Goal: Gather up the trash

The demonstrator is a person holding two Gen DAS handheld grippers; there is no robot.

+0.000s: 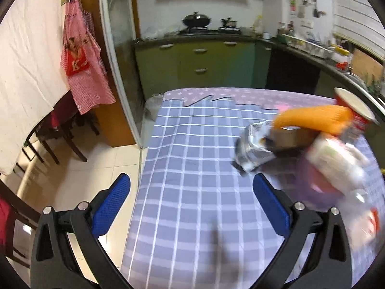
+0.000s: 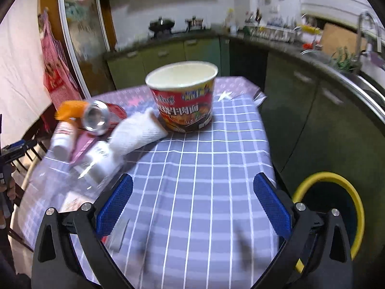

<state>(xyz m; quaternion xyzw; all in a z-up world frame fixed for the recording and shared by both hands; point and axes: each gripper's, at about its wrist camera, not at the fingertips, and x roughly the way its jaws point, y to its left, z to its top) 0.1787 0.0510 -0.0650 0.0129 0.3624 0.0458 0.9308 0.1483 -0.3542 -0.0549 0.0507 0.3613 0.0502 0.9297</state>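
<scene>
Trash lies on a blue checked tablecloth [image 2: 197, 168]. In the right wrist view a red instant-noodle cup [image 2: 182, 96] stands upright at the far middle. A crumpled white tissue [image 2: 137, 132], a tipped drink can [image 2: 98, 118], an orange wrapper [image 2: 72, 108] and a clear plastic bottle [image 2: 96, 161] lie at the left. My right gripper [image 2: 192, 200] is open and empty, short of them. In the left wrist view a silver crumpled wrapper [image 1: 252, 144], the orange wrapper [image 1: 312, 118] and the noodle cup [image 1: 353, 108] sit at the right. My left gripper [image 1: 191, 200] is open and empty over bare cloth.
A yellow-rimmed bin [image 2: 336, 216] stands on the floor right of the table. Green kitchen cabinets [image 1: 197, 65] run behind. Dark chairs [image 1: 60, 139] and a white-covered table are left, with a tiled floor [image 1: 115, 163] between.
</scene>
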